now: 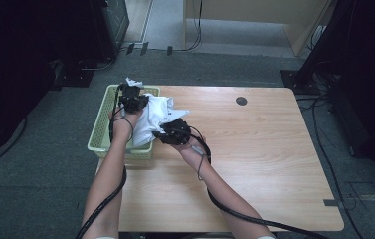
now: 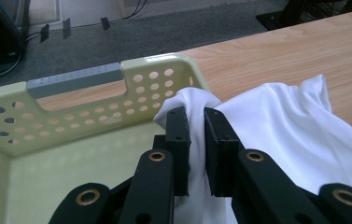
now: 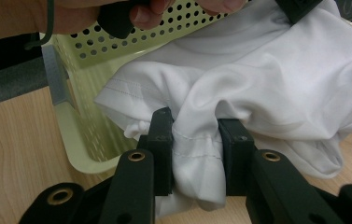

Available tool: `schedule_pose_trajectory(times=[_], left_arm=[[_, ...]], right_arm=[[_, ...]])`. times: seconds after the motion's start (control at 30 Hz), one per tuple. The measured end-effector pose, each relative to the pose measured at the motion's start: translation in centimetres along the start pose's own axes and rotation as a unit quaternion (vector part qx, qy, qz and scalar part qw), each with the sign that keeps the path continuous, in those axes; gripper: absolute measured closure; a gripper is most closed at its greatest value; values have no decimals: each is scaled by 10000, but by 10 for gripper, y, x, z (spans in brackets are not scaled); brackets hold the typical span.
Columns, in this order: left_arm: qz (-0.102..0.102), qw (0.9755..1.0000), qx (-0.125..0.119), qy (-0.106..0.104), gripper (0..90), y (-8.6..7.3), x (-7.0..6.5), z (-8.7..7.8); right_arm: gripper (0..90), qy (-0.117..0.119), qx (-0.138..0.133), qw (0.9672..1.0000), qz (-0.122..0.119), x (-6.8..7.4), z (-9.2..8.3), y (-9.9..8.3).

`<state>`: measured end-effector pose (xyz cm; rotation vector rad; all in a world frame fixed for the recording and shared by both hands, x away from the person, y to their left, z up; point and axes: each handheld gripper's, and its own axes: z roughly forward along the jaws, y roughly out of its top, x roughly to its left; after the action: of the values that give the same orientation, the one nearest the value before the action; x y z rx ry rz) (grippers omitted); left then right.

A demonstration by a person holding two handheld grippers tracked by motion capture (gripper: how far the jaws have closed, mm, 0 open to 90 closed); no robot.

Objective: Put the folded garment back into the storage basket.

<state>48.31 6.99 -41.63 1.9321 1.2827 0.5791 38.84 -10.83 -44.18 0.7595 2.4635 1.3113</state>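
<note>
Here the white garment [image 1: 153, 119], a soft cotton piece with a stitched hem, hung bunched over the right-hand rim of the pale green perforated basket [image 1: 100, 130], part of it above the basket's inside and part spilling onto the wooden table [image 1: 254, 164] just beside that rim; in the left gripper view the cloth [image 2: 276, 126] draped from the basket's corner [image 2: 164, 70] out across the tabletop. The left gripper [image 1: 133, 99] sat over the basket's far right corner, its black jaws pressed together on a fold of the garment, with only a thin ridge of fabric between the pads [image 2: 195, 140]; the right gripper [image 1: 174, 132] hovered just outside the basket's near right side, its jaws pinching a thicker wad of hem [image 3: 196, 154], the stitching showing between them. In the right gripper view the other hand [image 3: 131, 14] showed above the basket's wall [image 3: 89, 56]. Farther from the basket, a round cable hole [image 1: 241, 100] lay in the table's far part, and grey carpet [image 1: 41, 164] surrounded the table.
</note>
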Motion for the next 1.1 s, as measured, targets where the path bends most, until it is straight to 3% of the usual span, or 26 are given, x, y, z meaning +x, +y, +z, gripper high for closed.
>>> schedule_pose_trajectory(times=[1.1], left_arm=[[-219, 9997, 60, 109, 827, -8, 30, -1]], right_arm=[[717, 219, -52, 9997, 55, 5, 26, 11]])
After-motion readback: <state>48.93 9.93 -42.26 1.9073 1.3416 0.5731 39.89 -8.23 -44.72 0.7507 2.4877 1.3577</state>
